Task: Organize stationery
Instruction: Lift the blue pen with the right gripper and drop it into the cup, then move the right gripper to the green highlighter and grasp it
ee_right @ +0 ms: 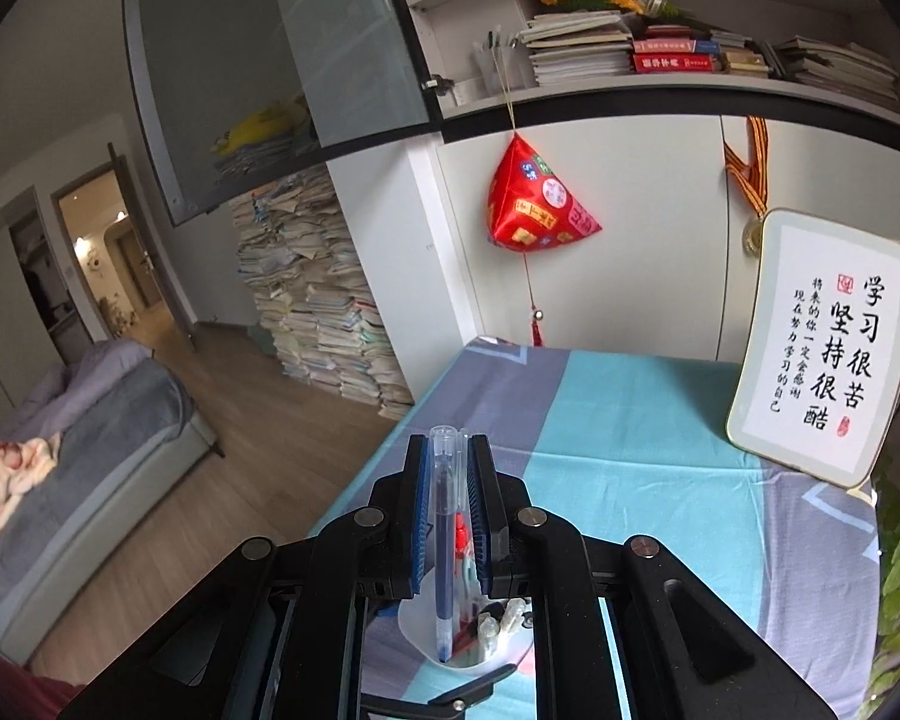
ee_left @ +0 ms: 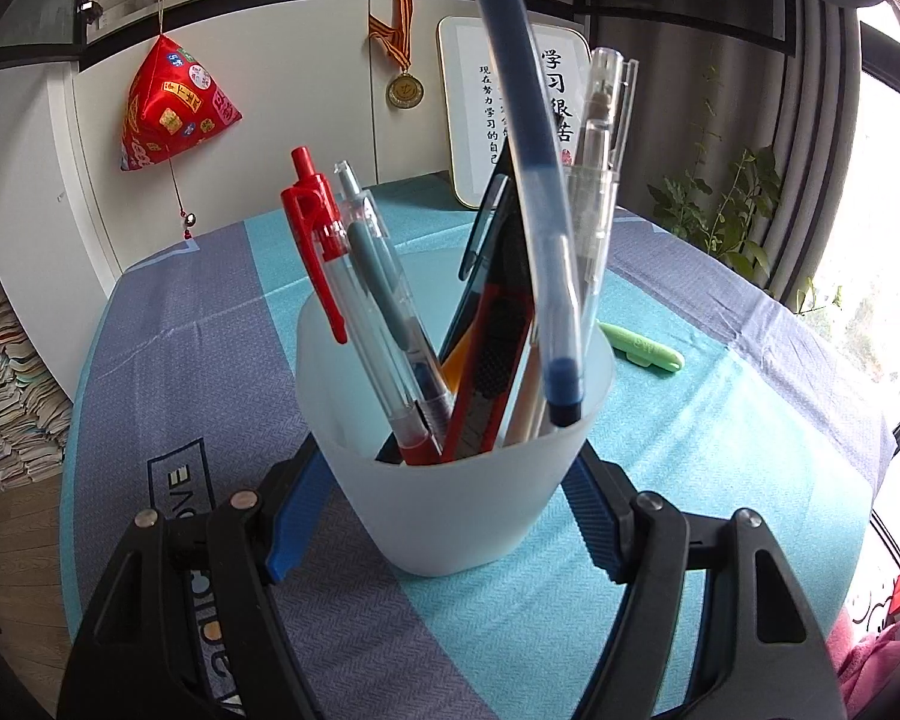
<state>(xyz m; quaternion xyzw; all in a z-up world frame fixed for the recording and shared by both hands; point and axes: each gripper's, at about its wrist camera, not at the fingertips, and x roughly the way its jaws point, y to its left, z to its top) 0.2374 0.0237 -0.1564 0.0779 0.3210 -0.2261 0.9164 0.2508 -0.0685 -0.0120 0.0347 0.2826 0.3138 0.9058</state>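
A translucent white cup point(ee_left: 456, 516) stands on the striped tablecloth, and my left gripper point(ee_left: 450, 480) is shut on it, one blue pad against each side. Inside lean a red pen point(ee_left: 324, 264), a grey pen point(ee_left: 378, 276), a red-and-black utility knife point(ee_left: 498, 360) and clear pens point(ee_left: 600, 180). My right gripper point(ee_right: 448, 444) is shut on a blue pen point(ee_right: 444, 540) that hangs from it, tip down. The blue pen point(ee_left: 534, 180) comes in from above, and its dark tip sits just inside the cup's right rim. Below the right gripper, the cup point(ee_right: 414, 618) shows between the fingers.
A green pen point(ee_left: 642, 348) lies on the cloth behind the cup to the right. A framed calligraphy board point(ee_right: 822, 348) leans at the table's far edge. A red pyramid ornament point(ee_right: 534, 204) hangs on the cabinet. Leafy plants point(ee_left: 720, 210) stand at the right.
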